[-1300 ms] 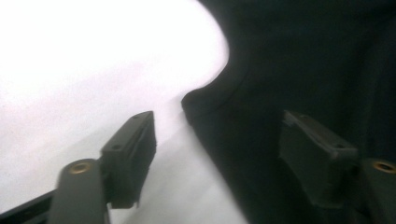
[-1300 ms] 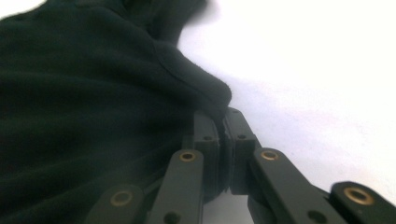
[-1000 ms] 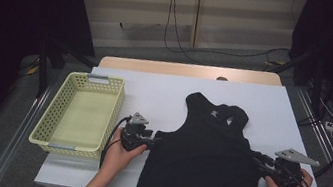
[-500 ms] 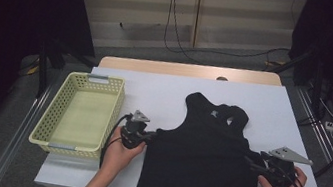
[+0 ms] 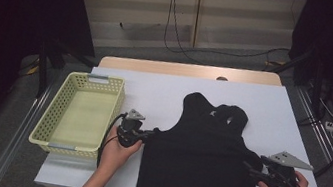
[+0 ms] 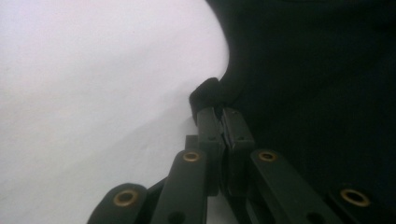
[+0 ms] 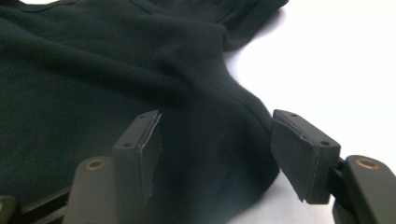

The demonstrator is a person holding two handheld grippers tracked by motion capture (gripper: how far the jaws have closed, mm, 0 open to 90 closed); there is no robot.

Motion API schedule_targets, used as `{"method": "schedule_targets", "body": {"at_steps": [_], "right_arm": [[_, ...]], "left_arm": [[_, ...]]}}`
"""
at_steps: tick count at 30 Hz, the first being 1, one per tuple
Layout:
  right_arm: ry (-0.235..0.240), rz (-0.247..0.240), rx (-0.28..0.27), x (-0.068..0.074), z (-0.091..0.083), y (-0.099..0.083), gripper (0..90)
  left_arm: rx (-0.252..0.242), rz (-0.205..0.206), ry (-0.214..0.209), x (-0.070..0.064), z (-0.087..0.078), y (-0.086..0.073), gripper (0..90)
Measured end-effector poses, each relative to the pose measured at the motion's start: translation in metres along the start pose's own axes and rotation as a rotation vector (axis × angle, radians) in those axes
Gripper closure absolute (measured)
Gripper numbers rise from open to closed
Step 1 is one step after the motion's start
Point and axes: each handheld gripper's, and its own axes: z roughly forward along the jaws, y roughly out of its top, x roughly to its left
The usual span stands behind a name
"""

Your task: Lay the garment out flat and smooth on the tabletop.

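A black sleeveless top point(image 5: 202, 160) lies flat on the white table point(image 5: 154, 91), neck away from me, hem hanging over the near edge. My left gripper point(image 5: 150, 134) is at the garment's left side edge; in the left gripper view it point(image 6: 223, 119) is shut on a pinched fold of that black top point(image 6: 303, 70). My right gripper point(image 5: 249, 169) sits at the right side edge. In the right gripper view it point(image 7: 215, 144) stands open, with the edge of the black top point(image 7: 116, 60) lying between the jaws.
A pale yellow plastic basket point(image 5: 81, 113), with nothing in it, stands at the table's left. Bare white table lies beyond the garment. Cables point(image 5: 180, 25) trail on the floor behind the table, and dark stands flank both sides.
The right gripper has slid left to the garment's right edge. The left gripper has stayed at the left edge, holding the cloth.
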Motion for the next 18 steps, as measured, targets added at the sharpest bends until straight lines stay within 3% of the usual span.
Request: {"method": "schedule_targets", "body": {"at_steps": [5, 9, 14, 16, 18], "right_arm": [[-0.044, 0.017, -0.004, -0.009, -0.001, 0.000, 43.0], [-0.073, 0.034, -0.003, -0.016, 0.002, 0.001, 55.9], [-0.062, 0.016, 0.044, -0.020, 0.014, 0.004, 72.2], [-0.057, 0.033, 0.059, -0.022, 0.019, 0.004, 80.7], [-0.029, 0.035, 0.066, -0.024, 0.019, 0.007, 84.9]], "left_arm": [[-0.014, -0.004, -0.003, 0.001, -0.001, 0.000, 87.7], [-0.005, 0.000, -0.016, 0.000, 0.002, 0.000, 87.3], [-0.005, -0.001, -0.011, 0.000, 0.003, 0.000, 87.3], [-0.002, -0.002, -0.013, -0.001, 0.003, 0.000, 87.3], [0.002, 0.000, -0.014, -0.001, 0.003, 0.000, 87.3]]}}
